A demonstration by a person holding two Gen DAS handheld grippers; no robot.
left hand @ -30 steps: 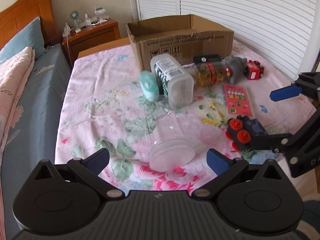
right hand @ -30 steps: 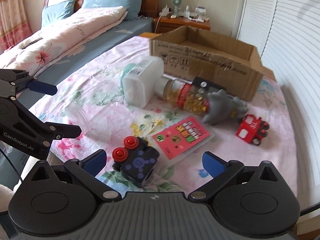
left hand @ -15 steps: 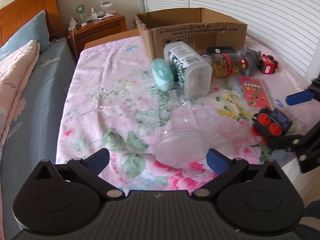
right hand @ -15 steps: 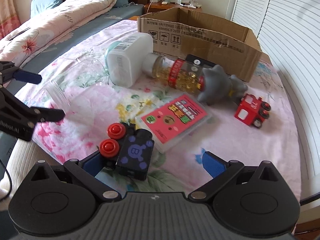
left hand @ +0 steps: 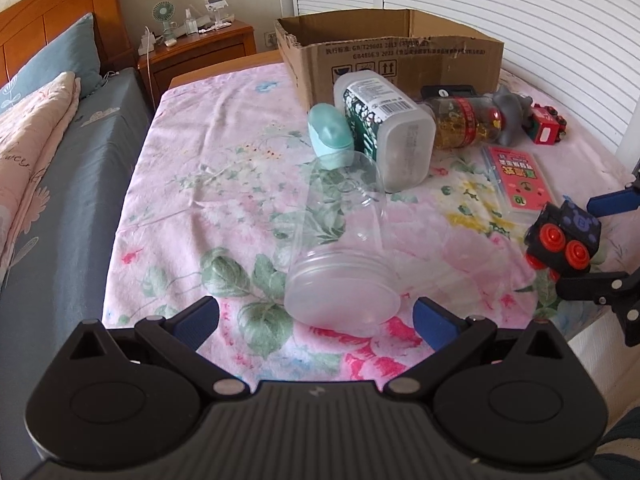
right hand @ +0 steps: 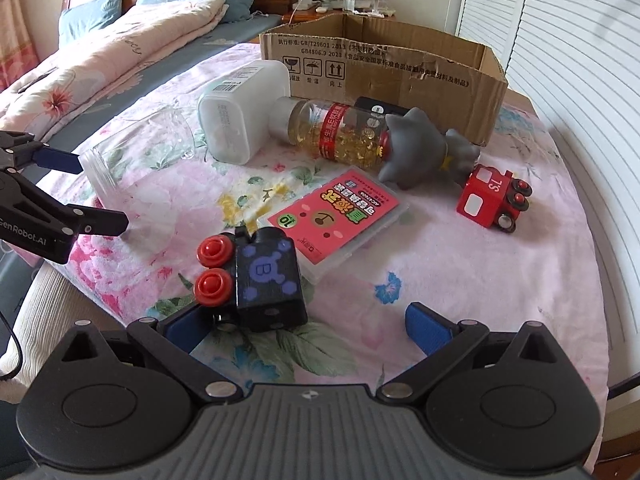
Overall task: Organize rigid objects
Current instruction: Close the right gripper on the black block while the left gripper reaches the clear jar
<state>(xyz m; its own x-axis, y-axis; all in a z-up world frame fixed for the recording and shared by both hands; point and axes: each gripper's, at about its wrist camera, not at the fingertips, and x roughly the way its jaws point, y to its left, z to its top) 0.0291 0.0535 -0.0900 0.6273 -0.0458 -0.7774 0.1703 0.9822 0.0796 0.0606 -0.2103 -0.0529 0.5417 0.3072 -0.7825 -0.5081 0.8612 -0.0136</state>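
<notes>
A surface (left hand: pixel 192 184) under a floral pink cloth stands beside a bed (left hand: pixel 60 168); shuttered doors lie behind. My left gripper (left hand: pixel 316 316) gapes around a fallen clear jar (left hand: pixel 340 256). My right gripper (right hand: pixel 304 322) gapes, its left finger touching a black toy train (right hand: pixel 264 280) near the front edge. A cardboard box (right hand: pixel 384 68) sits at the back.

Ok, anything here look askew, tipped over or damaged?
Yes. The clear jar, the white container and the capsule bottle all lie on their sides on the floral cloth. The black toy train is tipped over too, and the cardboard box has a torn front edge.
</notes>
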